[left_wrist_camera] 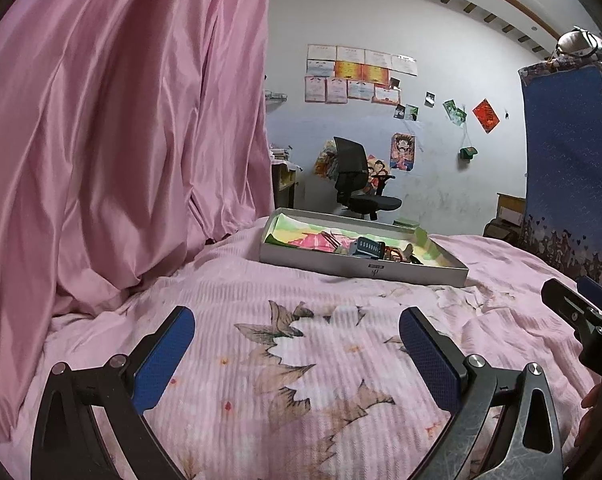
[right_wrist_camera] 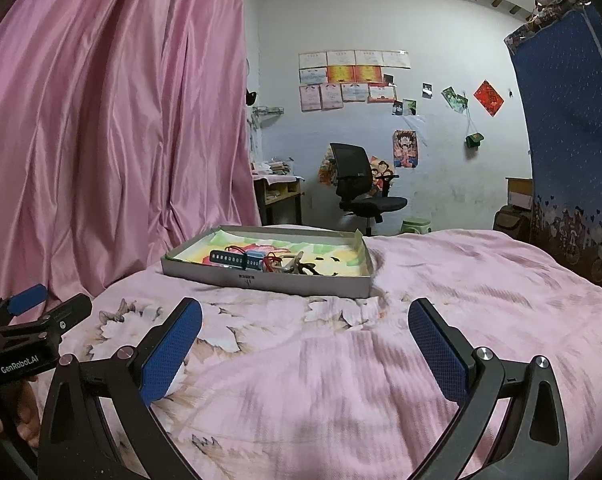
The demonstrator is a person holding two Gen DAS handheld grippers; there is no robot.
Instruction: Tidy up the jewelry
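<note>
A shallow grey cardboard box [left_wrist_camera: 341,266] [right_wrist_camera: 301,284] lies on the pink flowered bedspread [left_wrist_camera: 301,360] [right_wrist_camera: 341,360], lined with colourful paper. Inside it are a dark strip with pale dots [left_wrist_camera: 367,248] [right_wrist_camera: 229,259], red cord [right_wrist_camera: 273,260] and small metallic pieces [right_wrist_camera: 297,266] in a tangle. My left gripper [left_wrist_camera: 297,356] hovers open over the bedspread, short of the box, with nothing between its blue pads. To its right my right gripper [right_wrist_camera: 305,348] is also open and empty, the box ahead and slightly left of it. Each gripper shows at the other view's edge.
A pink satin curtain [left_wrist_camera: 121,140] hangs along the left of the bed. A blue fabric wardrobe [right_wrist_camera: 573,140] stands at the right. Beyond the bed are a black office chair [right_wrist_camera: 361,184], a small desk [right_wrist_camera: 281,192] and a green stool [right_wrist_camera: 415,224].
</note>
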